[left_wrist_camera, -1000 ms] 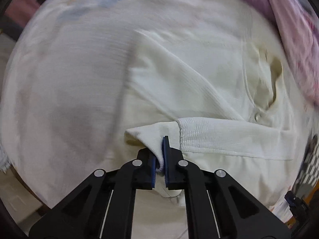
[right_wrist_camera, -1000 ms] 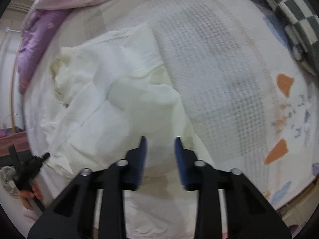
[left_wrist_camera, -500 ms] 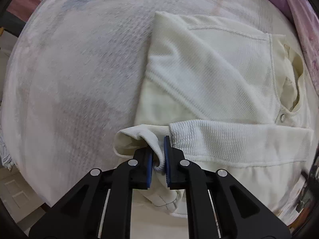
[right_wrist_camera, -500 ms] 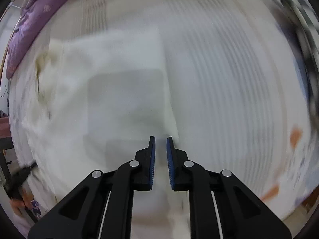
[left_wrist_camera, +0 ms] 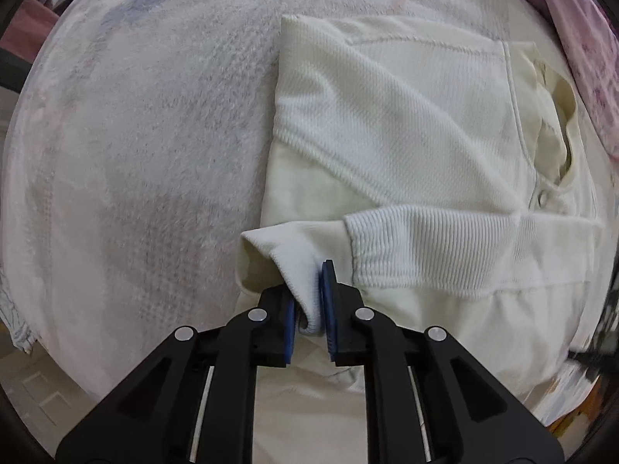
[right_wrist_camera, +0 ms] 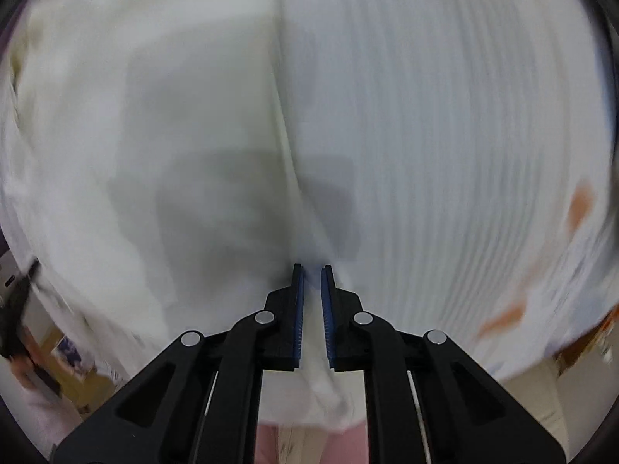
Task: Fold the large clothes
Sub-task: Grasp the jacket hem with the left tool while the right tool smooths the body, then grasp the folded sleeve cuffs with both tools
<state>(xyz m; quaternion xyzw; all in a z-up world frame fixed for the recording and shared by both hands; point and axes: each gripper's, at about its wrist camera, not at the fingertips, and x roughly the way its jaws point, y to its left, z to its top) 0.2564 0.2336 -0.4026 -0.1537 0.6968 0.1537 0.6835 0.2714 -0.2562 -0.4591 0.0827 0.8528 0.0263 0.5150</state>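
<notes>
Currently, per view:
garment: cream sweatshirt [left_wrist_camera: 406, 147] lies on the bed, centre to right of the left wrist view, partly folded; waffle-knit body, straight folded edge on its left side.
sleeve: one sleeve [left_wrist_camera: 464, 247] laid across the near part of the body, running left to right, ribbed cuff [left_wrist_camera: 371, 255] at its left end.
neckline: opening at far right with a metal snap [left_wrist_camera: 542, 198] just below it.
left gripper: left gripper [left_wrist_camera: 309, 301] clamped on a bunched fold of the sweatshirt's near-left edge, just left of the cuff; cloth fills the gap between the blue pads [left_wrist_camera: 329, 309].
right gripper: right gripper [right_wrist_camera: 312, 301] nearly closed, thin gap between pads; view heavily motion-blurred, cannot tell whether fabric is pinched.
right view garment: cream cloth [right_wrist_camera: 135, 135] on the left, its edge running near to far down the middle.
bed cover: white textured blanket [left_wrist_camera: 147, 162] under the garment, faint blue print far left.
bedding: pink quilt [left_wrist_camera: 580, 38] at far right.
</notes>
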